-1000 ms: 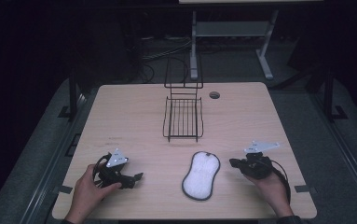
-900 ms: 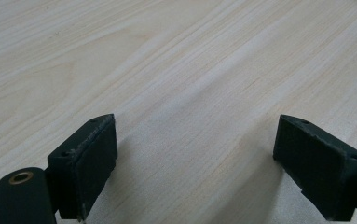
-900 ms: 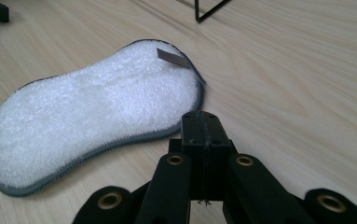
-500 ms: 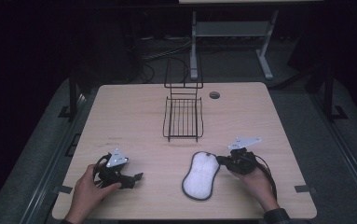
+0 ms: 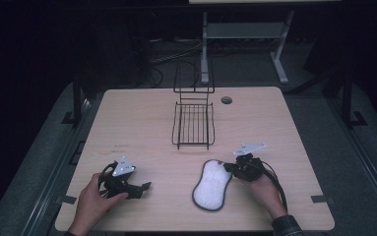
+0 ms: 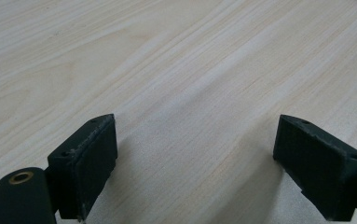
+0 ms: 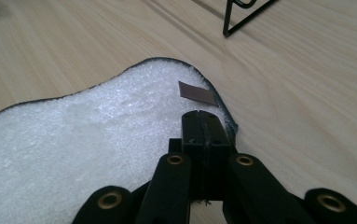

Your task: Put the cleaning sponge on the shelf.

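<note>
A white fuzzy mat (image 5: 211,184) with a dark rim lies on the wooden table (image 5: 127,123) near the front edge. My right gripper (image 5: 227,168) rests at the mat's upper right edge, held by a hand. In the right gripper view its jaws are shut (image 7: 206,123), pads pressed together with nothing seen between them, tips over the mat (image 7: 97,140) just short of a small brown tag (image 7: 195,92). My left gripper (image 5: 144,187) sits at the front left, apart from the mat. It is open (image 6: 195,154), with only bare tabletop between its jaws.
A black wire rack (image 5: 194,125) stands at the table's middle, behind the mat; one of its corners (image 7: 241,18) shows in the right gripper view. A cable hole (image 5: 226,100) sits at the back. Bare wood lies between the two grippers.
My right gripper has slid left across the table and now meets the mat's right edge. The left gripper has stayed in place.
</note>
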Action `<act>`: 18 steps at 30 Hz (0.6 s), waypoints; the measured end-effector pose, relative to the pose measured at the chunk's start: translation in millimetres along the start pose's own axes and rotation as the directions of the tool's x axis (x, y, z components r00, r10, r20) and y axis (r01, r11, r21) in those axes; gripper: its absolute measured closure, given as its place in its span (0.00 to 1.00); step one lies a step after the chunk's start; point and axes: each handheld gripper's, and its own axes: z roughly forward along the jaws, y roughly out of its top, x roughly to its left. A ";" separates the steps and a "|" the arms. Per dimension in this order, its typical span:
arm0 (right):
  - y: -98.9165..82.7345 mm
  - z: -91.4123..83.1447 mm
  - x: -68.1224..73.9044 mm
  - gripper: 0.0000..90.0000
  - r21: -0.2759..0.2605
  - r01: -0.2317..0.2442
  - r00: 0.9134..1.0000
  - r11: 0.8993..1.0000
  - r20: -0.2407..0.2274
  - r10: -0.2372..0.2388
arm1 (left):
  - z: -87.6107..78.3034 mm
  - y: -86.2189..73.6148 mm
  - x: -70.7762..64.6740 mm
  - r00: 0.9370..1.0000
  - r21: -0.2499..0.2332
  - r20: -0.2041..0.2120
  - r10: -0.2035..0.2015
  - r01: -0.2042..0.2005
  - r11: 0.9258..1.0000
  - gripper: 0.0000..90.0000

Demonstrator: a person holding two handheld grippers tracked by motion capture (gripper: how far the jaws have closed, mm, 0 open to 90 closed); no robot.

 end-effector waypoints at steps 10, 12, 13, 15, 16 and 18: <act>7.1 10.2 -3.1 0.99 -0.015 -0.011 1.000 1.000 -0.007 0.010 | 0.2 0.0 -0.2 1.000 -0.003 -0.001 -0.003 0.003 1.000 0.14; 10.7 13.3 -2.9 0.99 -0.014 0.000 1.000 1.000 -0.010 0.000 | 0.2 0.0 -0.1 1.000 -0.003 -0.001 -0.001 0.001 1.000 0.14; 12.5 15.5 -2.3 0.99 -0.016 -0.002 1.000 1.000 -0.013 0.002 | 0.2 0.0 -0.1 1.000 -0.003 -0.001 -0.002 0.002 1.000 0.14; 15.9 19.1 -0.9 0.99 -0.018 0.005 1.000 1.000 -0.015 -0.005 | 0.2 0.0 -0.1 1.000 -0.003 -0.001 -0.001 0.001 1.000 0.14; 16.8 20.7 -0.6 0.99 -0.021 0.006 1.000 1.000 -0.016 -0.007 | 0.2 0.0 -0.1 1.000 -0.003 -0.001 -0.001 0.001 1.000 0.14; 18.5 24.0 0.3 0.99 -0.029 0.008 1.000 1.000 -0.024 -0.009 | 0.2 0.0 -0.1 1.000 -0.003 -0.001 -0.001 0.001 1.000 0.14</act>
